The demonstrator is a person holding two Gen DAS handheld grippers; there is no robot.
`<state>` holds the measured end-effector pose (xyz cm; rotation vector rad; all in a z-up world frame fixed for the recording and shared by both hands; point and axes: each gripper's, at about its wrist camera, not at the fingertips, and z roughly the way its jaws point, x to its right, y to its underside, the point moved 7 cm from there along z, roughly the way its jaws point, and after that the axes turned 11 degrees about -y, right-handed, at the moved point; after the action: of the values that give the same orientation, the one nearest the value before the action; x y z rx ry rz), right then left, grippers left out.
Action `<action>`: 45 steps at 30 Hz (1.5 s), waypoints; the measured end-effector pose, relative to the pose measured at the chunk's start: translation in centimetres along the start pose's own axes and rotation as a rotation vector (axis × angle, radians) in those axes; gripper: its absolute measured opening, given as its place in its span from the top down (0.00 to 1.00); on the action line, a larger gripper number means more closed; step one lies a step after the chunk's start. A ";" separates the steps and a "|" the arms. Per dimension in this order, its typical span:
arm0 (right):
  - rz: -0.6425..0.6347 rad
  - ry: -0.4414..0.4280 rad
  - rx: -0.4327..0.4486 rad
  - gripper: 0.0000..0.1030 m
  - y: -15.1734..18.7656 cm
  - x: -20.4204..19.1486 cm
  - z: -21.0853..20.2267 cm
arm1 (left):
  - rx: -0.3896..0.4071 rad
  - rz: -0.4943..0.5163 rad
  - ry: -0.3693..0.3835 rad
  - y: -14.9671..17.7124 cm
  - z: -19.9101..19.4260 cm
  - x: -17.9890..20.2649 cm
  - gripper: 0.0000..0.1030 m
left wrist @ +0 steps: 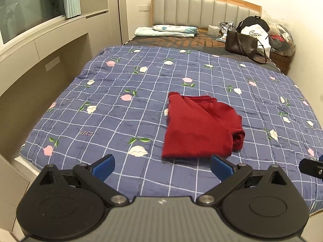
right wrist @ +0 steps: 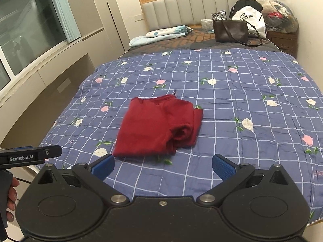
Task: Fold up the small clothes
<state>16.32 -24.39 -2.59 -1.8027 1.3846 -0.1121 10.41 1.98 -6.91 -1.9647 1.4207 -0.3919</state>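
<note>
Red garment (left wrist: 198, 125) folded — right view adds a hand (right wrist: 11, 199).

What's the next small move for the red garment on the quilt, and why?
Probably pull both grippers back rather than regrasp. The red garment already lies folded in a compact stack on the blue checked quilt, and both the left gripper and right gripper are open, empty and short of it. Only a rolled bulge at its right edge might merit a light press flat.

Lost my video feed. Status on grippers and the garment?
Left gripper open, empty. Right gripper open, empty. Red garment lies folded on the quilt, untouched. Nothing in the way.
</note>
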 end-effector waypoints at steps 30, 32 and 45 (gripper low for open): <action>0.100 0.107 -0.117 0.01 8.7 -7.2 -0.7 | 0.008 0.186 0.110 6.1 -1.0 -7.3 0.00; 0.104 0.110 -0.113 0.01 8.6 -7.2 -0.8 | 0.009 0.190 0.114 6.1 -1.0 -7.3 0.00; 0.101 0.116 -0.111 0.01 8.4 -7.2 -1.0 | 0.009 0.183 0.117 6.1 -1.1 -7.3 0.00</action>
<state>6.67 -19.26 -4.56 -1.8366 1.5892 -0.0892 2.75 7.27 -9.13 -1.8112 1.6544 -0.4336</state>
